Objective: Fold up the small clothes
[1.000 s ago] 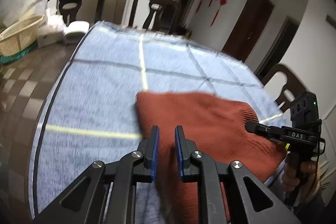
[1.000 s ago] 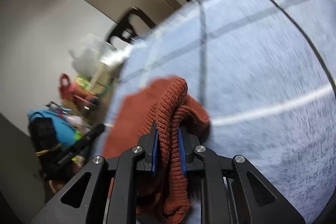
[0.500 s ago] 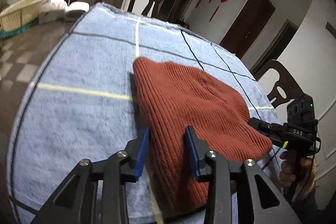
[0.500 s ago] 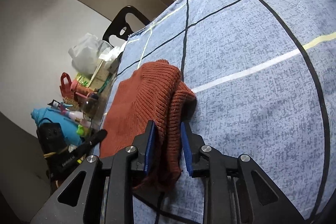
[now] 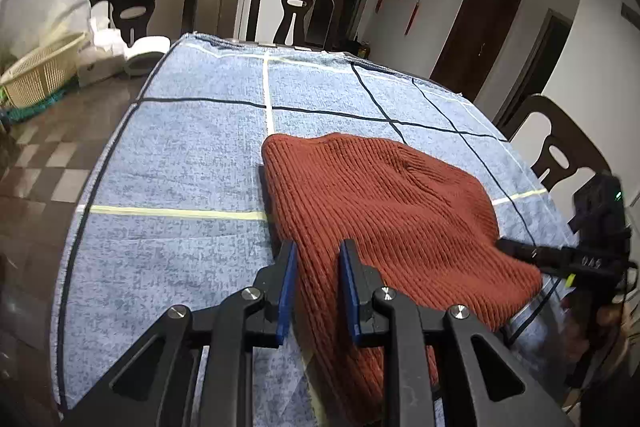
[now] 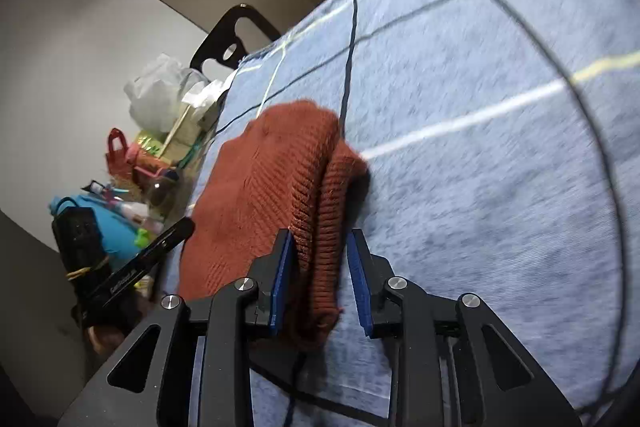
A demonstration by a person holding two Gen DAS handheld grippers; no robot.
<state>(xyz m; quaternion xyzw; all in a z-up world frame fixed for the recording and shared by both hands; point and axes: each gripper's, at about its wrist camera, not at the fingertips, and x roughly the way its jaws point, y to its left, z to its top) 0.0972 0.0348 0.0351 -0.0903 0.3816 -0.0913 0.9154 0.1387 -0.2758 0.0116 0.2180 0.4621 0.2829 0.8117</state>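
Observation:
A rust-red ribbed knit garment (image 5: 384,211) lies folded on the blue checked tablecloth (image 5: 180,155), near the table's front edge. My left gripper (image 5: 318,255) is open, its jaws astride the garment's near left edge without pinching it. In the right wrist view the same garment (image 6: 272,187) shows as a doubled fold. My right gripper (image 6: 320,247) is open with the folded edge lying loose between its jaws. The right gripper (image 5: 560,259) also shows at the garment's right end in the left wrist view.
Dark chairs (image 5: 296,11) stand at the far side and one chair (image 5: 560,147) at the right. A wicker basket (image 5: 40,75) and white boxes sit far left. Bags and clutter (image 6: 132,163) lie beyond the table's left edge in the right wrist view.
Both grippers opened: the right let go of the folded edge it was pinching, and the left widened. The garment settled flat on the cloth.

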